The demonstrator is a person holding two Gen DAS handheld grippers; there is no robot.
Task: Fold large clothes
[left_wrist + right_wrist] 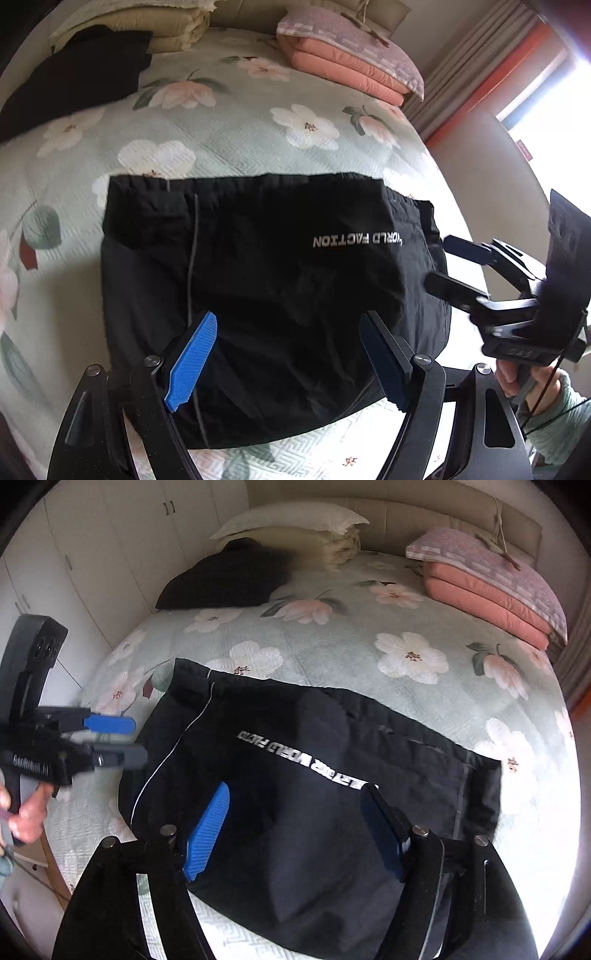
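Observation:
A black garment (266, 280) with white "WORLD FACTION" lettering lies folded into a rough rectangle on the floral bedspread (236, 140); it also shows in the right wrist view (314, 775). My left gripper (288, 332) is open and empty, just above the garment's near edge. My right gripper (295, 805) is open and empty above the garment's near right part. In the left wrist view the right gripper (439, 262) is at the garment's right edge. In the right wrist view the left gripper (129, 738) is at its left edge.
A second black garment (229, 576) lies at the far left of the bed next to stacked cream bedding (295, 528). Folded pink quilts under a lilac pillow (487, 579) sit at the far right. White wardrobes (92, 554) stand left, curtains and a window (535, 92) right.

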